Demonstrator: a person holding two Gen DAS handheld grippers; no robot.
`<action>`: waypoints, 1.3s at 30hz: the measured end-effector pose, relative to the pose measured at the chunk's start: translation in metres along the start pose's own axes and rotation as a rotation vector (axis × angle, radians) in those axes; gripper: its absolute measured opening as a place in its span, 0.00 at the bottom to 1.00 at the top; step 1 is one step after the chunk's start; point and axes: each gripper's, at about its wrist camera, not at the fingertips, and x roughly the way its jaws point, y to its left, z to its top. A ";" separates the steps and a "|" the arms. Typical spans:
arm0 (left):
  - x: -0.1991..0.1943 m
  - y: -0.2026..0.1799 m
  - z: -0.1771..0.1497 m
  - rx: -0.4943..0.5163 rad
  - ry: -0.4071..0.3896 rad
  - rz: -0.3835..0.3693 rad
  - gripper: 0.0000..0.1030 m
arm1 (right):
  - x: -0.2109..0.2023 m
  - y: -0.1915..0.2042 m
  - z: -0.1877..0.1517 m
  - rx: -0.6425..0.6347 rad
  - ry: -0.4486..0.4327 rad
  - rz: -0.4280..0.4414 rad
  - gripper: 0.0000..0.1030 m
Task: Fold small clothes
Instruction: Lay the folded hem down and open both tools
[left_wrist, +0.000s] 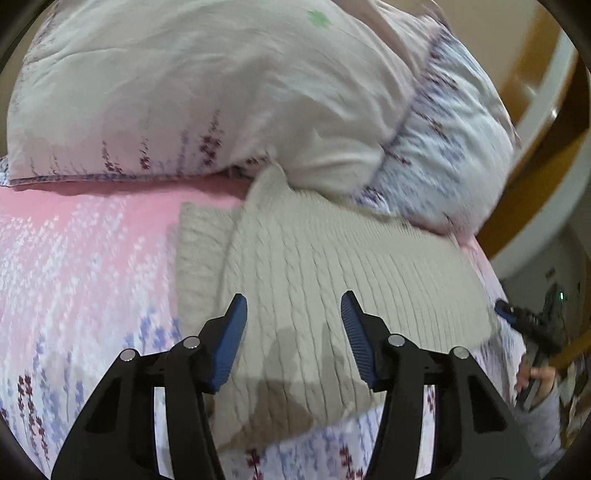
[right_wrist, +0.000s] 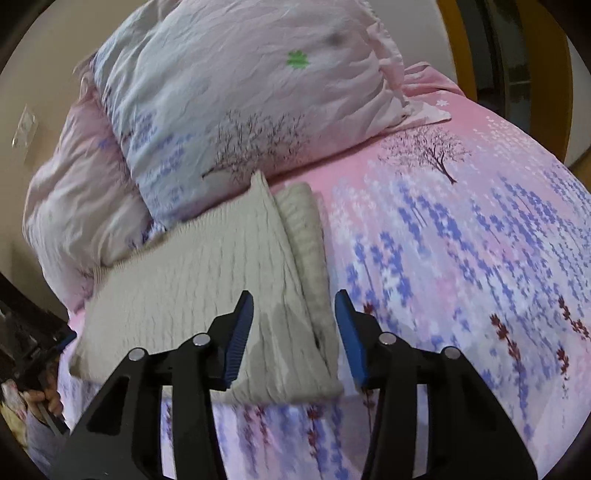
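Both sets of jaws stand wide, gripping nothing. The left gripper (left_wrist: 293, 306) hangs over the folded beige sweater (left_wrist: 332, 280) on the bed (left_wrist: 74, 266); the right gripper (right_wrist: 293, 304) hovers above its folded edge, pillow (right_wrist: 236, 96) beyond.

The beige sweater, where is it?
The beige knit sweater lies folded on the pink flowered bedsheet, its far corner against the pillow. In both wrist views it sits just ahead of the open jaws.

Pillow (right_wrist: 236, 110) blocks far side of sweater (right_wrist: 207, 280); bedsheet (right_wrist: 461, 258) beside it open.
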 end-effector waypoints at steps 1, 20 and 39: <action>0.000 -0.001 -0.003 0.007 0.005 -0.001 0.53 | 0.001 0.000 -0.002 -0.005 0.008 0.003 0.45; 0.013 0.014 -0.022 -0.003 0.078 -0.009 0.51 | -0.013 0.004 -0.034 -0.041 0.037 -0.092 0.07; -0.003 0.006 -0.048 0.044 0.060 0.055 0.48 | 0.029 0.076 -0.045 -0.343 0.089 -0.192 0.46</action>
